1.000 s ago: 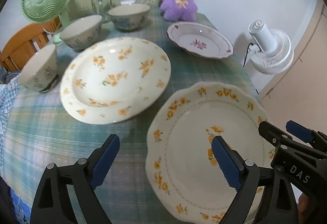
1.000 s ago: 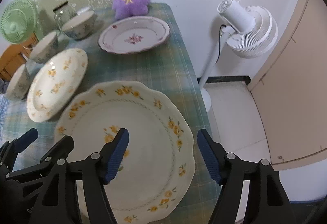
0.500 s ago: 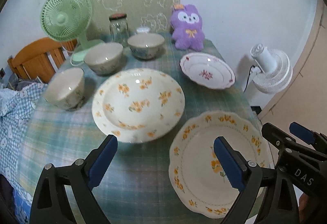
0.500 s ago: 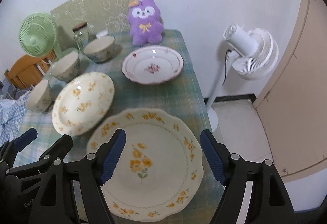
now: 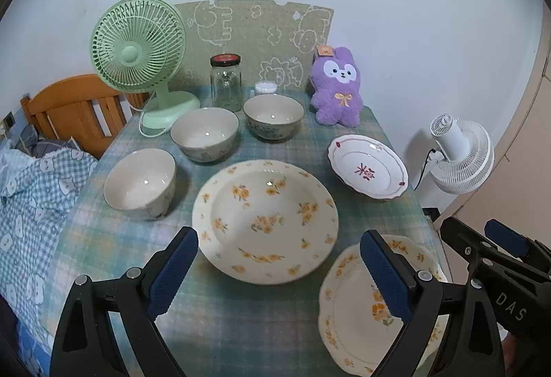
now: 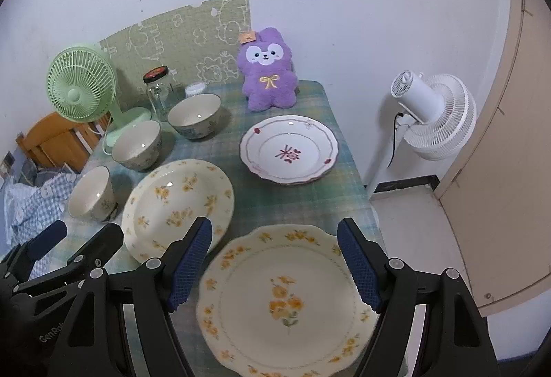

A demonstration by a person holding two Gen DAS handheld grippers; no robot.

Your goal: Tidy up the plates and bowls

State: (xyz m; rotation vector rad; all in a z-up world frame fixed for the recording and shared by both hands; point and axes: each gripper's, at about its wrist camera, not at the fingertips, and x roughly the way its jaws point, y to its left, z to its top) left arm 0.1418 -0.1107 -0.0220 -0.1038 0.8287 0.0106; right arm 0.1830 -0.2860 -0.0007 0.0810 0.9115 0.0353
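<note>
I saw yellow-flowered cream plates (image 6: 179,201), a red-motif white plate (image 6: 289,149) at centre, and perhaps blue-patterned bowls (image 6: 194,115) upper left.

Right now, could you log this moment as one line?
left gripper: open, empty | right gripper: open above scalloped plate | bowls: unstacked

Plates (image 5: 265,222), bowls (image 5: 205,135) on table (image 5: 241,318)

Three plates (image 5: 265,222) (image 5: 367,167) (image 6: 286,301) and three bowls (image 5: 140,183) (image 5: 204,134) (image 5: 273,116) are lying upright, separate and unstacked, across the checked worktop (image 5: 113,260).
</note>
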